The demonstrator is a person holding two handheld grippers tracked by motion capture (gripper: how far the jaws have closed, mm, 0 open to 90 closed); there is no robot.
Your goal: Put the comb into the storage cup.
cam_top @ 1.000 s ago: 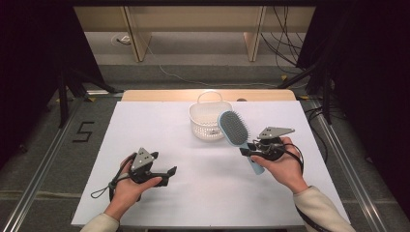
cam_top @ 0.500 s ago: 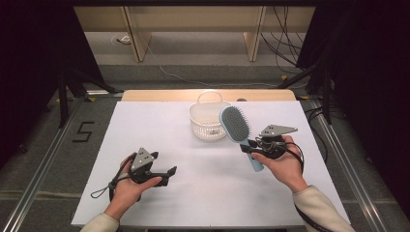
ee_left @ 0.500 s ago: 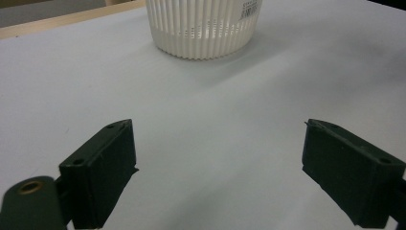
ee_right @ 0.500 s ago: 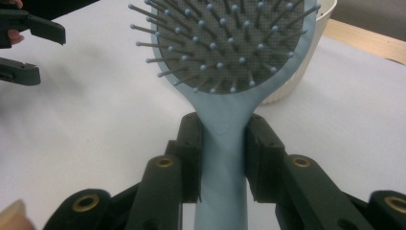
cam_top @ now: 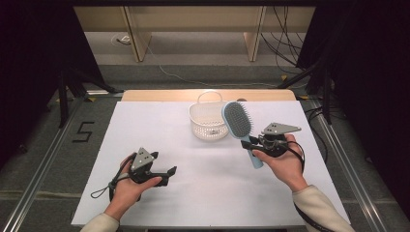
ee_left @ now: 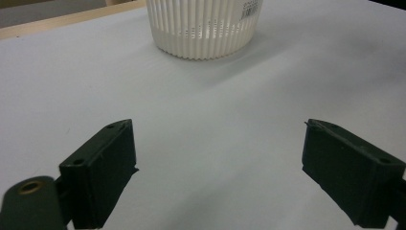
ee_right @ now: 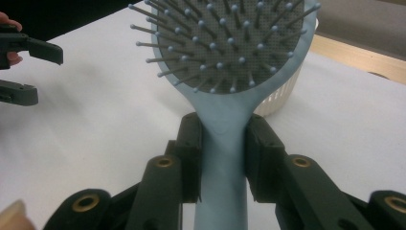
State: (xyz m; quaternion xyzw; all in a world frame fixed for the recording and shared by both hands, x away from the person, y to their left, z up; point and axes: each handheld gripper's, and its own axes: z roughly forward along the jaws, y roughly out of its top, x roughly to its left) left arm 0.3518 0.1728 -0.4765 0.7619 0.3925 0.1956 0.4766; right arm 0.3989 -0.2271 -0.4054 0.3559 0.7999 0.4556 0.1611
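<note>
- Leftmost in the high view, the left gripper [cam_top: 167, 172] is held low over the white table [cam_top: 145, 125] near its front edge, gripped by the person's left hand [cam_top: 126, 186], with its grey three-cornered plate on top and its cable looping off toward the table's edge.
- In the left gripper view its two black jaws are seen standing wide apart, with nothing but bare white table between them; the left gripper [ee_left: 218, 158] is pointed toward the basket farther off.
- Near the middle of the table's far side, a white ribbed basket [cam_top: 207, 126] is seen standing upright, its thin handle raised over the rim; a printed label is visible on its wall in the left gripper view [ee_left: 206, 28].
- Just to the right of the basket, a pale blue hairbrush [cam_top: 236, 121] is held up off the table, tilted so that its head lies beside and partly in front of the basket's rim and its handle runs down toward the front right.
- In the right gripper view the hairbrush [ee_right: 225, 143] is shown with its grey bristle pad facing the camera, and the right gripper [ee_right: 222, 158] is clamped on the neck of the handle, one black jaw pressed against each side.
- Farthest right in the high view, the right gripper [cam_top: 251, 143] is carried by the person's right hand [cam_top: 285, 164], whose light sleeve enters from the bottom edge.
</note>
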